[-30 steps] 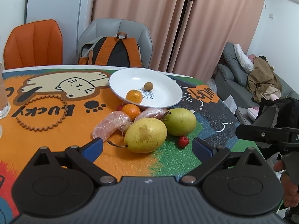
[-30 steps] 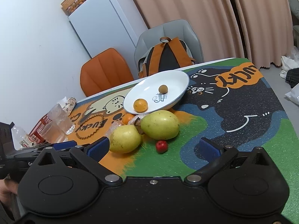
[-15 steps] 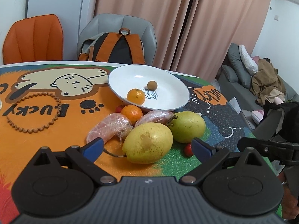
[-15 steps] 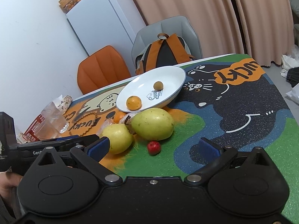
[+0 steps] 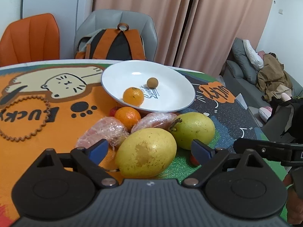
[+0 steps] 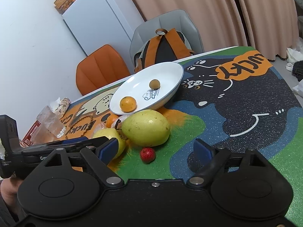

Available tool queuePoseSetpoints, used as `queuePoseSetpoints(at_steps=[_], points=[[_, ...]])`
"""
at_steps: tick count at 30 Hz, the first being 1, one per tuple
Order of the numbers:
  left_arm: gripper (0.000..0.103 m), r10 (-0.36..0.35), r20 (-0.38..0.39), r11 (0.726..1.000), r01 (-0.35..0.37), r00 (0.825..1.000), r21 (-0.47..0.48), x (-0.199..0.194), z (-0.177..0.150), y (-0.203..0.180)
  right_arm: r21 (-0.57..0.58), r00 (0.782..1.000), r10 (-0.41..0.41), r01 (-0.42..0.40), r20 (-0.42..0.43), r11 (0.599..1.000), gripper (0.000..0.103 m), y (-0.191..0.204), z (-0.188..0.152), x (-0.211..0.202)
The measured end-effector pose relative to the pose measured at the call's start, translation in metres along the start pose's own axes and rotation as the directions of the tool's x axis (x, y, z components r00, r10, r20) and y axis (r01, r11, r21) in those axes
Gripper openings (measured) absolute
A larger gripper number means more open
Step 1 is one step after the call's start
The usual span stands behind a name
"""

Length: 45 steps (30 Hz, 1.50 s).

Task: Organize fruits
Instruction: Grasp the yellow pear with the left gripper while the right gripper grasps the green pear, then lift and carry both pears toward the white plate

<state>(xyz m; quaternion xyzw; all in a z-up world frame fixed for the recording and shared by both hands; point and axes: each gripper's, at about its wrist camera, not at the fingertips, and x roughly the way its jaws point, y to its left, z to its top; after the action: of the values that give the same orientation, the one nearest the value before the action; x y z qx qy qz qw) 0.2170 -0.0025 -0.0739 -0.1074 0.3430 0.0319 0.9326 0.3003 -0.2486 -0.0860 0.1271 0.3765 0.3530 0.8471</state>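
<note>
A white plate (image 5: 187, 94) holds an orange (image 5: 133, 96) and a small brown fruit (image 5: 152, 82). In front of it on the cartoon mat lie another orange (image 5: 127, 116), two plastic-wrapped pink fruits (image 5: 104, 132), two big yellow-green fruits and a small red fruit (image 6: 147, 154). My left gripper (image 5: 149, 149) is open and closing; the nearer yellow fruit (image 5: 145, 152) lies between its blue pads, untouched. My right gripper (image 6: 156, 149) is open and closing, with the red fruit low between its pads and the other yellow-green fruit (image 6: 145, 127) just beyond.
Clear glasses (image 6: 50, 121) and a red basket (image 6: 30, 138) stand at the table's left end. A backpack (image 5: 117, 43) sits on a grey chair behind the plate, beside an orange chair (image 5: 28, 37). The left gripper's fingers (image 6: 62, 143) reach in close beside my right gripper.
Both grippers have moved forward and down toward the fruit pile, and their pads have come a little closer together. The fruits have not moved.
</note>
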Motion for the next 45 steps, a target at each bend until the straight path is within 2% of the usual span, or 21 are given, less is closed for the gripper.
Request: queuePoseSetpoints(at_steps=[10,14,19,33,45], points=[[0.087,-0.005,-0.033,1.000,0.005,0.999,0.010,0.022,-0.002,-0.002,0.007,1.000,0.006,-0.006,-0.009,1.000,0.084,-0.004,0.006,0.016],[0.076,-0.002,-0.056,1.000,0.002,0.998,-0.003,0.028,-0.005,0.004,-0.006,1.000,0.010,-0.010,-0.020,1.000,0.084,0.000,0.009,0.025],[0.075,-0.024,-0.055,0.999,0.022,0.998,-0.026,0.024,-0.007,0.008,-0.009,0.999,0.017,-0.017,-0.036,1.000,0.084,0.005,0.012,0.036],[0.074,0.002,-0.011,0.998,-0.003,1.000,-0.066,0.002,-0.004,0.029,-0.039,0.997,0.004,-0.008,-0.079,0.999,0.086,0.021,0.014,0.064],[0.074,0.007,0.015,0.996,-0.005,1.000,-0.088,-0.015,-0.002,0.041,-0.052,0.995,-0.038,0.033,-0.096,0.998,0.097,0.027,0.013,0.083]])
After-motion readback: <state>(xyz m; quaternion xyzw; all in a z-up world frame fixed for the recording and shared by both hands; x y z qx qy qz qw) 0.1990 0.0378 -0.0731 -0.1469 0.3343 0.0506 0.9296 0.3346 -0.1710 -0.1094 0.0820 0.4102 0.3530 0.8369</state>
